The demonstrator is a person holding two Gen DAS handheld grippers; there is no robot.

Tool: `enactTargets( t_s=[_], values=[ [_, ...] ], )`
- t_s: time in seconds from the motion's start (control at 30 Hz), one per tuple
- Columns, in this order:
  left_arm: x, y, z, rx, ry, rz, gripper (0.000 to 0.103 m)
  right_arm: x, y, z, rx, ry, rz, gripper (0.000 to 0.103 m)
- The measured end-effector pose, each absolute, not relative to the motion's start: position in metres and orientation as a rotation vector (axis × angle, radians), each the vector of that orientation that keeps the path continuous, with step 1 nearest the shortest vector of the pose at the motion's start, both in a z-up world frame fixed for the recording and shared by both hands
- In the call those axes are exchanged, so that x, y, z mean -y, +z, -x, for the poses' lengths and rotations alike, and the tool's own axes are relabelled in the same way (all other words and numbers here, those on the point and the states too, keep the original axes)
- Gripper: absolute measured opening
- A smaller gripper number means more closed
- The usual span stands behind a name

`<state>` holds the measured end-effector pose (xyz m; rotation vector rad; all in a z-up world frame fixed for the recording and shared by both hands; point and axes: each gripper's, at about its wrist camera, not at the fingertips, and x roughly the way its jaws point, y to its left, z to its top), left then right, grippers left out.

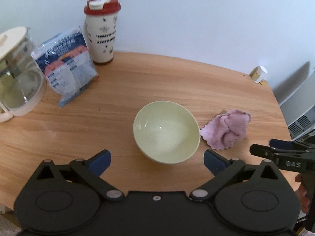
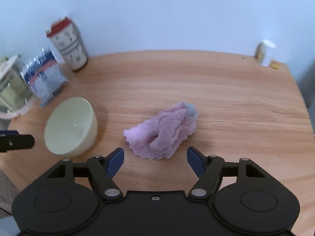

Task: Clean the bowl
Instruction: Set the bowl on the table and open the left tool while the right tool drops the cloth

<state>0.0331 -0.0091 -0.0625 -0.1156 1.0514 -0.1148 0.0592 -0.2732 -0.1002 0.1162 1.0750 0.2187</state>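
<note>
A pale green bowl (image 1: 166,131) stands upright on the wooden table (image 1: 137,90), its inside bare. My left gripper (image 1: 157,162) is open just in front of it, blue pads spread wider than the bowl. A crumpled pink cloth (image 1: 228,130) lies right of the bowl. In the right wrist view the cloth (image 2: 164,132) sits directly ahead of my right gripper (image 2: 155,160), which is open with nothing between its fingers. The bowl (image 2: 70,125) is to its left. The right gripper also shows at the left wrist view's right edge.
At the back left stand a red-lidded tumbler (image 1: 102,31), a blue and white packet (image 1: 67,64) and a glass jug with a white lid (image 1: 17,74). A small white bottle (image 1: 258,74) stands at the far right corner. A radiator (image 1: 297,106) is beyond the table's right edge.
</note>
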Motion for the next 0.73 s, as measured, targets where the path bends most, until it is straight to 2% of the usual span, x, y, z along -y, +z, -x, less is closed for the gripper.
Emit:
enactTargets(
  t_s=[0.27,0.37,0.73],
  values=[
    [0.002,-0.034,-0.006,-1.064,-0.151,0.032,0.103,0.264,-0.048,-0.009,-0.989,0.115,-0.196,0.091],
    [0.003,-0.03,0.002,-1.05,-0.162,-0.007,0.103,0.257,-0.038,0.006,-0.981,0.109,-0.195,0.103],
    [-0.007,-0.025,0.009,-1.02,-0.132,-0.031,0.103,0.227,-0.03,0.032,-0.978,0.101,-0.175,0.103]
  ],
)
